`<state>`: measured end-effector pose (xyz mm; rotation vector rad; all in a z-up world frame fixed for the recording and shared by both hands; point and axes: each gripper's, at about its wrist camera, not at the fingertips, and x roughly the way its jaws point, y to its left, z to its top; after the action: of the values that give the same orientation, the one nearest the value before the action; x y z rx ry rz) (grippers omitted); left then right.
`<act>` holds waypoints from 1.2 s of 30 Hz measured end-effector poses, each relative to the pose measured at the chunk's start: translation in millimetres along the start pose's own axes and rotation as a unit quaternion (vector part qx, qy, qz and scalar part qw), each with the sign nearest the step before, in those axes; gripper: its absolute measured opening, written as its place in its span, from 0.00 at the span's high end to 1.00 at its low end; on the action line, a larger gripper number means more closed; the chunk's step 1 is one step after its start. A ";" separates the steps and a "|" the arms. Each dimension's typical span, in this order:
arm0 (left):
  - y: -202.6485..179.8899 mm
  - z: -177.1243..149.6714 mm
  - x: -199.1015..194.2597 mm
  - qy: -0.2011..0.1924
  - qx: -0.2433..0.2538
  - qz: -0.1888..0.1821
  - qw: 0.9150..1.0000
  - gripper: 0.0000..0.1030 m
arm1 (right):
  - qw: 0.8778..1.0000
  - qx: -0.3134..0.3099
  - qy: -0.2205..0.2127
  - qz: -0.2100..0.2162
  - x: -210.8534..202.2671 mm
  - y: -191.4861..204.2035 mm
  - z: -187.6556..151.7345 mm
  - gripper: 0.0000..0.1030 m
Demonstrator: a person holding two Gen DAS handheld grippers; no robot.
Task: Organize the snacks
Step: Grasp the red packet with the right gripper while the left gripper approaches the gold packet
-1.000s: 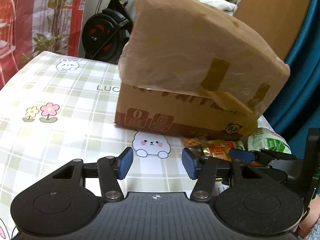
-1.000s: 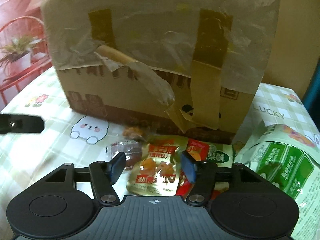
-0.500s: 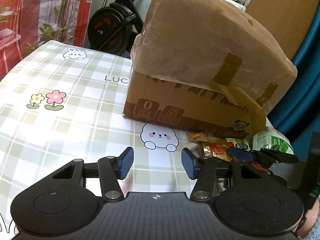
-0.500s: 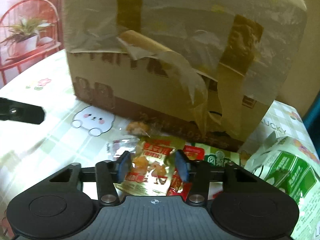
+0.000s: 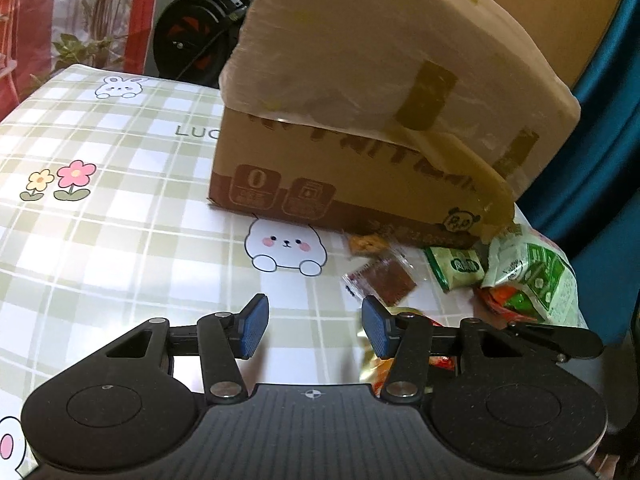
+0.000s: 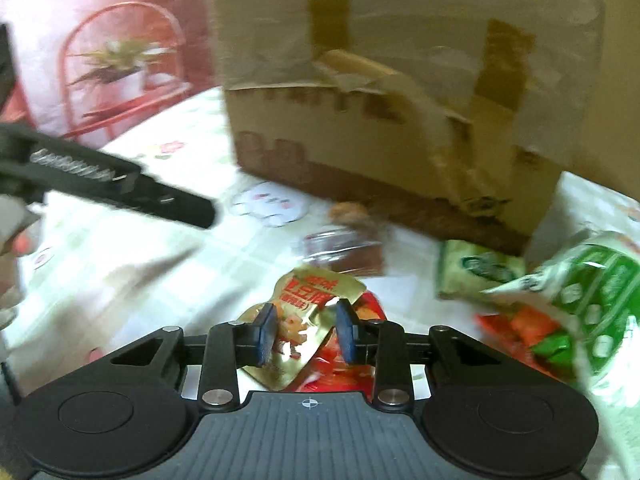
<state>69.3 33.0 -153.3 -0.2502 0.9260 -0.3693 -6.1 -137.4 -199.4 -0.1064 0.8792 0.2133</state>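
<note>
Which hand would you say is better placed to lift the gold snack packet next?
Right. The right claw has just been closing on the gold snack packet; the left claw is open over bare tablecloth.

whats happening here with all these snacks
A person is sorting snack packets lying beside a cardboard box on a checked tablecloth. The right hand-held gripper has just been closing on a gold packet and now pinches it. The left hand-held gripper is open and empty.
</note>
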 end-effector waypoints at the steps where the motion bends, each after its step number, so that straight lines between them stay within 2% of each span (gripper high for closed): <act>1: -0.4 -0.7 0.3 0.002 0.001 0.000 1.000 0.47 | 1.000 -0.002 0.000 0.015 -1.1 2.7 -1.0 0.71; 3: -0.9 -3.0 -1.3 0.007 0.002 -0.001 1.000 0.47 | 1.000 0.005 0.002 0.022 -3.2 2.9 -0.3 0.72; 8: -4.6 -8.4 -3.2 0.017 0.005 -0.006 1.000 0.48 | 1.000 0.010 -0.022 0.000 -20.9 -7.7 0.5 0.67; 14: -19.3 -16.4 5.0 0.032 0.012 -0.020 0.999 0.48 | 1.000 0.006 -0.007 -0.023 -27.3 -33.1 -11.8 0.66; 16: -24.0 -19.0 6.6 0.036 0.016 -0.024 0.999 0.48 | 1.000 -0.010 -0.006 -0.019 -27.0 -33.6 -13.9 0.53; 18: -26.7 -21.8 8.1 0.040 0.019 -0.025 0.999 0.48 | 0.999 -0.035 -0.006 -0.013 -23.2 -29.9 -14.7 0.47; 21: -27.8 -24.2 9.1 0.043 0.019 -0.023 0.999 0.48 | 0.997 -0.071 0.004 -0.017 -16.3 -21.7 -14.6 0.47; 25: -23.4 -26.1 6.8 0.047 0.015 -0.017 0.999 0.48 | 0.996 -0.084 0.019 -0.014 -7.4 -16.5 -16.3 0.47; 30: -21.6 -28.0 8.0 0.052 0.014 -0.014 0.998 0.48 | 0.999 -0.047 0.014 -0.002 -6.7 -27.1 -18.7 0.51; 36: -30.2 -28.8 14.3 0.058 0.024 -0.014 0.998 0.47 | 1.000 -0.012 0.009 0.003 -7.7 -37.5 -21.3 0.51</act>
<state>47.6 -1.9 -169.4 -0.2000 1.0266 -0.4335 -18.3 -178.8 -206.8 -0.1289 0.8952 0.2283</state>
